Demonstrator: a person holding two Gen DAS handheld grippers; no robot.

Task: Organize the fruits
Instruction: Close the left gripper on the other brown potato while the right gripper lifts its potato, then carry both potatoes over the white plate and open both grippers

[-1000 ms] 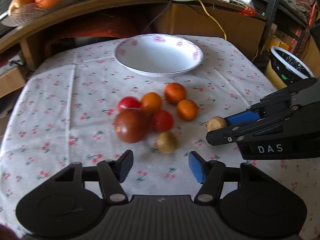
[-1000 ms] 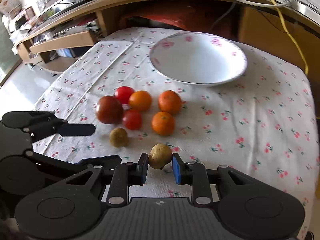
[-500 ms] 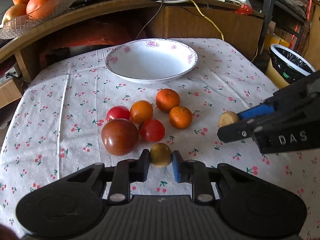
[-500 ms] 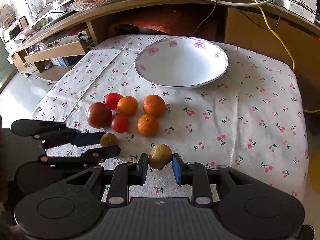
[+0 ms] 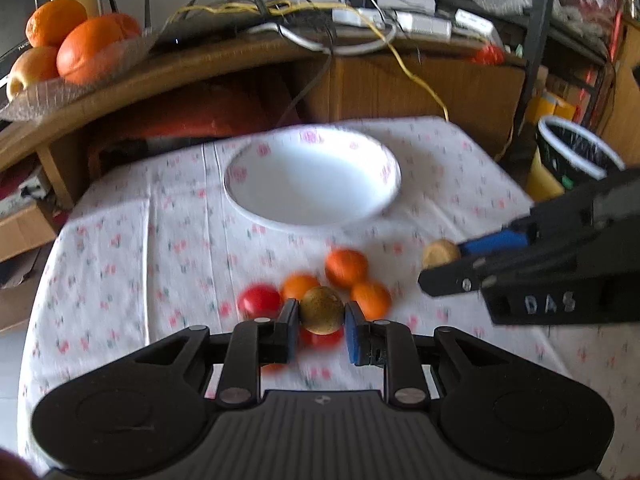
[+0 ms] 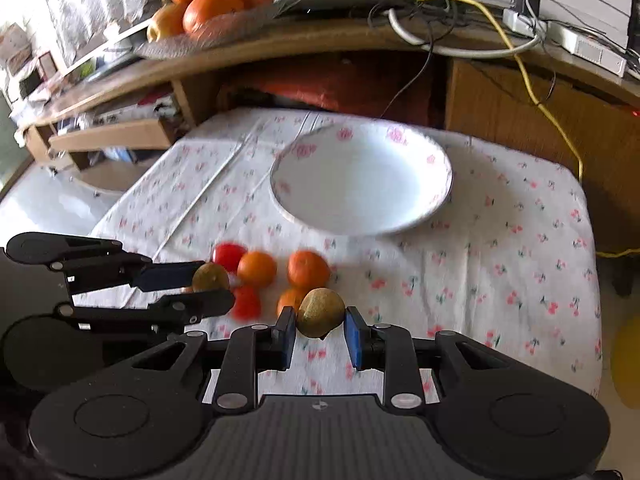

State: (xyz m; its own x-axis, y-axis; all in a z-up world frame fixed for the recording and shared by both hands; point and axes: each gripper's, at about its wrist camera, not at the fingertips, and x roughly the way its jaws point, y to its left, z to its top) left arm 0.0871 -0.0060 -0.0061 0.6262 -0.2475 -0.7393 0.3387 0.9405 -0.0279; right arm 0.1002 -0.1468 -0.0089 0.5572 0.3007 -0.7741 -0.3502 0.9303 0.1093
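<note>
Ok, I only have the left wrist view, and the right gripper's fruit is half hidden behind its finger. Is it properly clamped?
Observer: Yes. In the right wrist view the right gripper has the right kiwi pinched between both blue pads.
Operator: And how does my own fruit look from the side?
Observer: The left kiwi sits right at the tips of the left gripper, not deep between its fingers.

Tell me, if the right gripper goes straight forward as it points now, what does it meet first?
Probably the white bowl. The right gripper, holding a kiwi, seems raised above the tangerines, though depth is unclear.
</note>
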